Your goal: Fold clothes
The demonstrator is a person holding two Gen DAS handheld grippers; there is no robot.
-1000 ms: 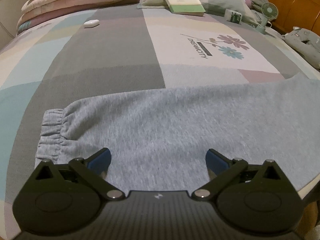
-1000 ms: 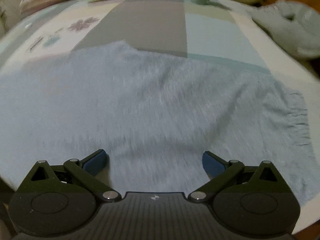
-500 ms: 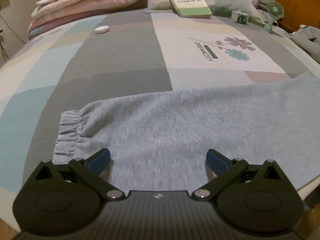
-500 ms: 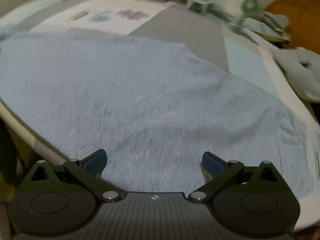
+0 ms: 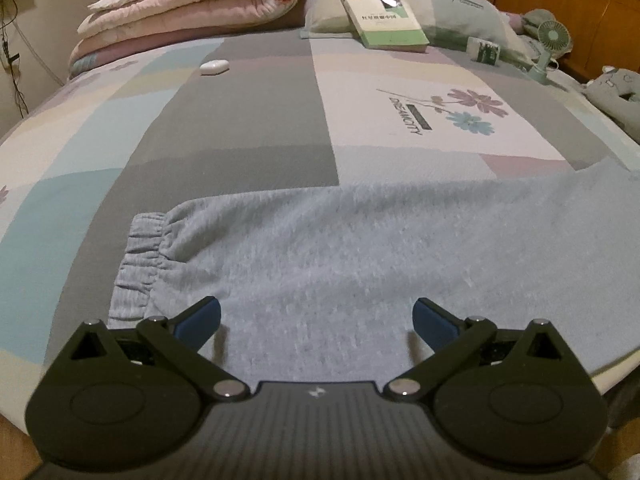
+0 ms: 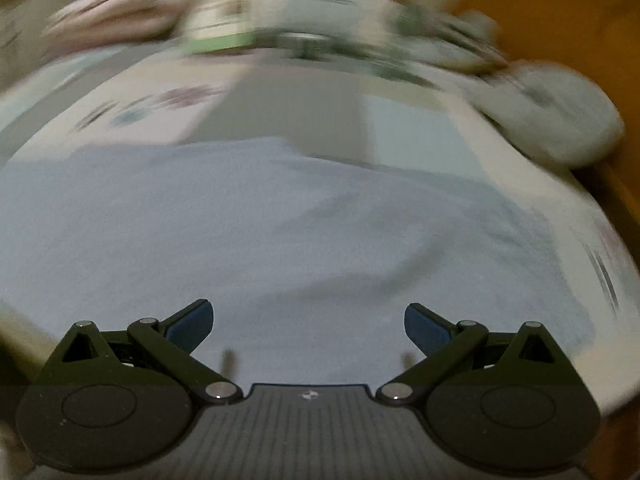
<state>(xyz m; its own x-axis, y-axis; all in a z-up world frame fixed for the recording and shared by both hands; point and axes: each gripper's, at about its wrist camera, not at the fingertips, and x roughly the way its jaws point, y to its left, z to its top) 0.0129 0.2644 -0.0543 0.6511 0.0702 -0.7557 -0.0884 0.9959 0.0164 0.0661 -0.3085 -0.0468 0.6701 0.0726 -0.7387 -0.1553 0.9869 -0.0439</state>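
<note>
The right gripper (image 6: 308, 322) was swung sideways; pale-grey fleece trousers (image 5: 360, 256) were left flat, both grippers' fingers spread wide, nothing held, seemingly for folding.

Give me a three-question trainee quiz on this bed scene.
1. True or false: the left tongs are shut on the grey pants.
2. Which lies on the pillow: A) book B) fan C) white case?
3. Fill in: the pants' elastic cuff points toward the camera's ____ in the left view.

Key: 1 false, both tongs are open, the right tongs too; 2 A; 3 left.
</note>
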